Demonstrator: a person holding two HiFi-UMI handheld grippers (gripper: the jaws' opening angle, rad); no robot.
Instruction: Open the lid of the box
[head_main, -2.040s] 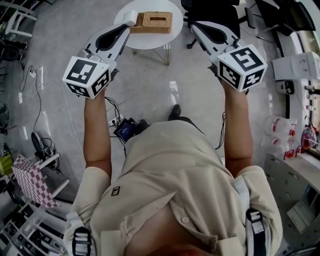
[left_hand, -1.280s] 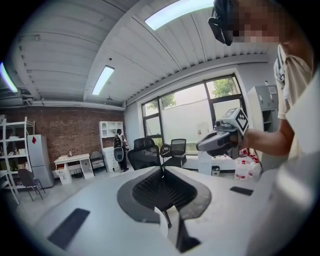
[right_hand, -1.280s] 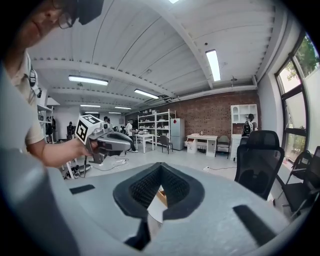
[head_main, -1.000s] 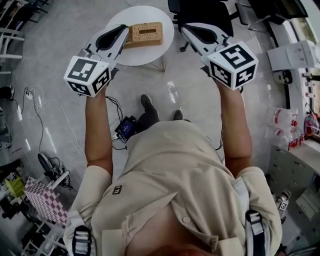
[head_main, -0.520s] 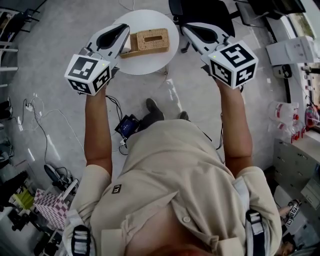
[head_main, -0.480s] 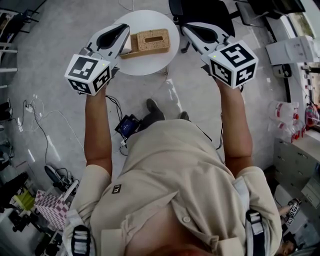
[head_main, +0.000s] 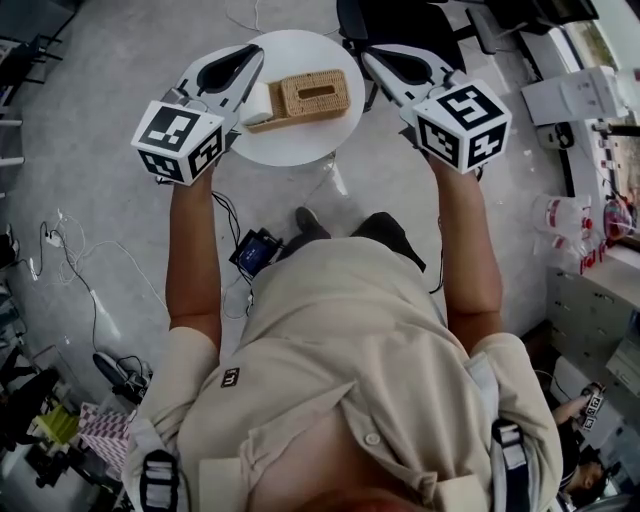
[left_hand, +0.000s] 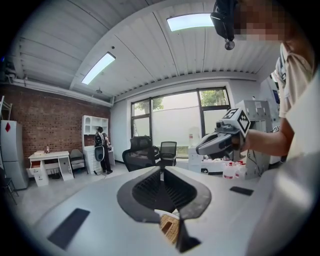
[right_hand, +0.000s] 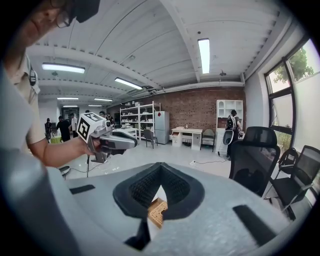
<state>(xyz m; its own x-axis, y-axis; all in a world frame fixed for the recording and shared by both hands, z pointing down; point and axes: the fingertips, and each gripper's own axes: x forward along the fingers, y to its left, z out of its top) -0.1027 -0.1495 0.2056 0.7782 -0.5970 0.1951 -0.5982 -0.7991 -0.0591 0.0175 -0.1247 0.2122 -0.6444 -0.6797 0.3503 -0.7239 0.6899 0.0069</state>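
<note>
A woven tan box (head_main: 312, 95) with a slot in its lid lies on the round white table (head_main: 300, 145), and a small white object (head_main: 258, 101) touches its left end. My left gripper (head_main: 250, 58) hangs over the table's left side, shut and empty, just left of the box. To the right of the box, over the table's right edge, my right gripper (head_main: 372, 57) is shut with nothing in it. A corner of the box (left_hand: 170, 227) shows below the closed jaws in the left gripper view. Part of the box (right_hand: 157, 212) shows the same way in the right gripper view.
A black office chair (head_main: 400, 20) stands just beyond the table on the right. On the floor near the person's feet lies a small device (head_main: 258, 252) with cables. White cabinets and bottles (head_main: 585, 90) line the right side.
The table and the box have come nearer and lower in the head view as the person walked up. Both grippers now reach over the table's edges, still shut.
</note>
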